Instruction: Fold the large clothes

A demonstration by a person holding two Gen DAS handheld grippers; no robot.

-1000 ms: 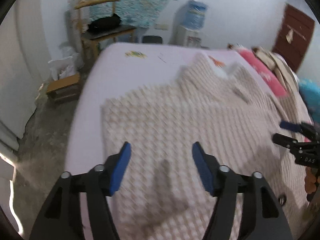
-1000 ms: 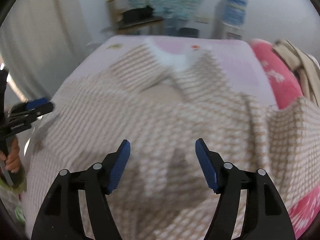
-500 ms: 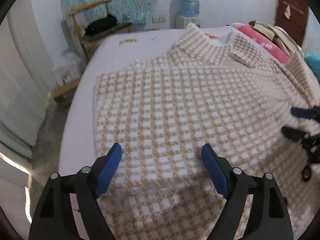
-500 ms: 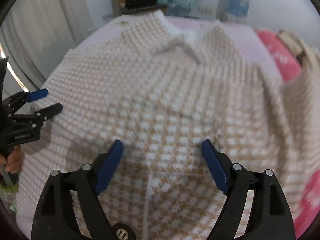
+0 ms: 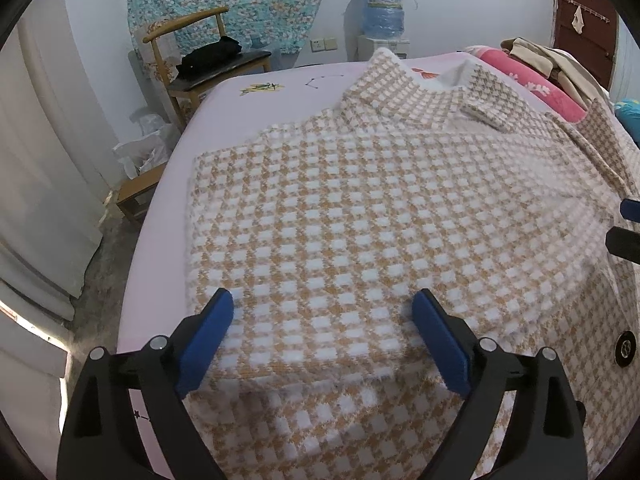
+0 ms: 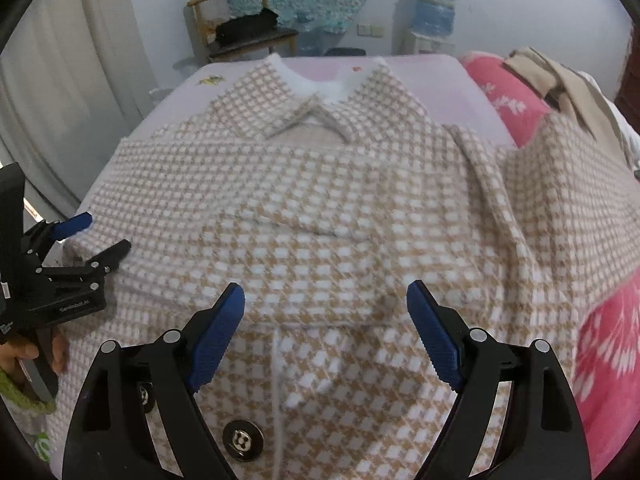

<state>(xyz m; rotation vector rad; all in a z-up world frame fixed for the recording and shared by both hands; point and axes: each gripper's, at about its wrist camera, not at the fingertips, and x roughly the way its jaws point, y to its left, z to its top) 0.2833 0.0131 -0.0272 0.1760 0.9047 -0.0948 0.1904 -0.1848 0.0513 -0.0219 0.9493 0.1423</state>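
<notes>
**Both grippers open over the coat on the bed**

A large checked coat [image 5: 360, 208], tan and white, lay spread on the bed [image 5: 248, 104], which had a pale pink sheet. The coat covered most of the bed. Its collar [image 6: 320, 108] lay toward the far edge, and its lower part hung over the near edge. One side was folded over the body of the coat, and the fold line ran straight near the left edge of the bed. A metal snap button [image 6: 242, 440] showed on the front, close to the near edge.

The left gripper [image 5: 324, 320] hung above the folded layer near the near edge. Its jaws had just been opening and stood wide apart; the cloth lay under them, but the blue pads did not press on it. The right gripper [image 6: 326, 304] was over the middle of the coat front, also with jaws wide apart and nothing held. In the right wrist view a hand [image 6: 24, 356] held the left gripper's handle at the left edge of the bed.

A pink towel [image 5: 532, 80] lay along the right edge of the bed, with beige clothes [image 5: 536, 52] on it. Behind the far edge stood a wooden chair [image 5: 192, 60] and a water bottle [image 5: 382, 8].
</notes>
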